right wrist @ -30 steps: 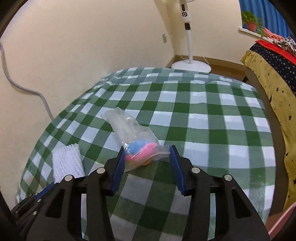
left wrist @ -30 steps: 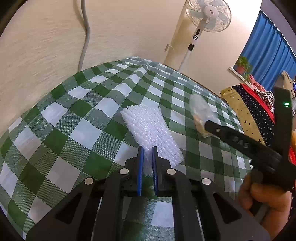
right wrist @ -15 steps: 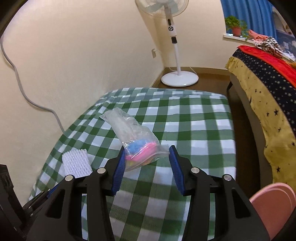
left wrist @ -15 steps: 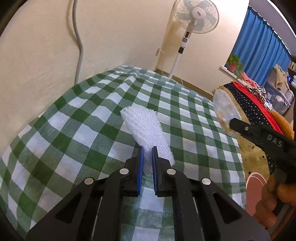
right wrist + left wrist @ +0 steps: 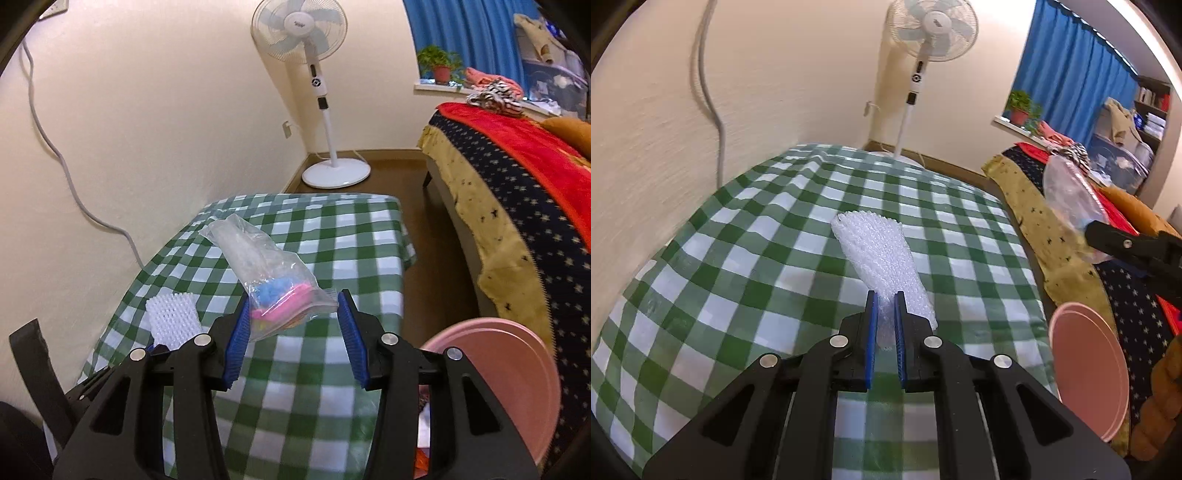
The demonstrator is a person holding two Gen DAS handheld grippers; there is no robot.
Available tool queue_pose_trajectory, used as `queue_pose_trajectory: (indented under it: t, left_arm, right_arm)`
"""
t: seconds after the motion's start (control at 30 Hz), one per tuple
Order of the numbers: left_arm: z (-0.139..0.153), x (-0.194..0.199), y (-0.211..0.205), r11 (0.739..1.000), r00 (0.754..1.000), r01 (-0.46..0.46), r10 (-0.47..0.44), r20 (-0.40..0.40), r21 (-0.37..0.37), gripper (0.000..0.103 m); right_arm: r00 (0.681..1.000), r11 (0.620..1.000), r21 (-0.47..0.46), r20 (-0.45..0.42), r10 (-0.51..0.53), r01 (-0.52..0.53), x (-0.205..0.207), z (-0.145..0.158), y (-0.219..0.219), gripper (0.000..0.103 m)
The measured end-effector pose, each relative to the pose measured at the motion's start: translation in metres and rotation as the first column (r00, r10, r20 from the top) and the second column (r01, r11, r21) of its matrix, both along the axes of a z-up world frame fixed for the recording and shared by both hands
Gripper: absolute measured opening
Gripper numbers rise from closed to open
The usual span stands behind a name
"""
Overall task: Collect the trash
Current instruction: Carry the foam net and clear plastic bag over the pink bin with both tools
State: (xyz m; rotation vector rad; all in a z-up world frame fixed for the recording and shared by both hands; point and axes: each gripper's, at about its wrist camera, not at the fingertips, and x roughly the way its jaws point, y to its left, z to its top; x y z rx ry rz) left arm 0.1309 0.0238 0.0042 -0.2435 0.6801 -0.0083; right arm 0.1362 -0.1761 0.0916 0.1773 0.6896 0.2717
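Observation:
My left gripper (image 5: 885,295) is shut on a white foam net sleeve (image 5: 882,258) and holds it above the green checked table (image 5: 738,280). The sleeve also shows in the right wrist view (image 5: 173,317). My right gripper (image 5: 291,317) holds a clear plastic bag (image 5: 266,273) with pink and blue bits inside, lifted above the table; the jaws stand wide and the bag sits against the left blue pad. The bag also shows in the left wrist view (image 5: 1071,199). A pink bin (image 5: 517,369) stands at the table's right side and also shows in the left wrist view (image 5: 1086,369).
A white standing fan (image 5: 325,110) is on the floor beyond the table. A bed with a starred cover (image 5: 517,192) runs along the right. A grey cable (image 5: 713,96) hangs on the left wall.
Both grippers have risen from the table with their items. The right gripper with the bag has moved right, toward the pink bin, which has come into view.

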Motion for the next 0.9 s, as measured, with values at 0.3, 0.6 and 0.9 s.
queue_pose_trajectory:
  t: [0.3, 0.6, 0.9]
  left_arm:
    - [0.013, -0.022, -0.029, 0.997, 0.996, 0.080, -0.080, 0.023, 0.016, 0.009]
    - [0.026, -0.038, -0.050, 0.991, 0.990, 0.133, -0.133, 0.047, 0.004, 0.009]
    - [0.030, -0.050, -0.062, 0.986, 0.984, 0.166, -0.167, 0.059, 0.010, 0.009]
  right_arm:
    - [0.998, 0.999, 0.000, 0.029, -0.052, 0.052, -0.048, 0.018, -0.038, 0.047]
    - [0.995, 0.995, -0.024, 0.049, -0.091, 0.092, -0.083, 0.029, -0.073, 0.047]
    - [0.987, 0.987, 0.014, 0.029, -0.158, 0.157, -0.102, 0.015, -0.098, 0.047]
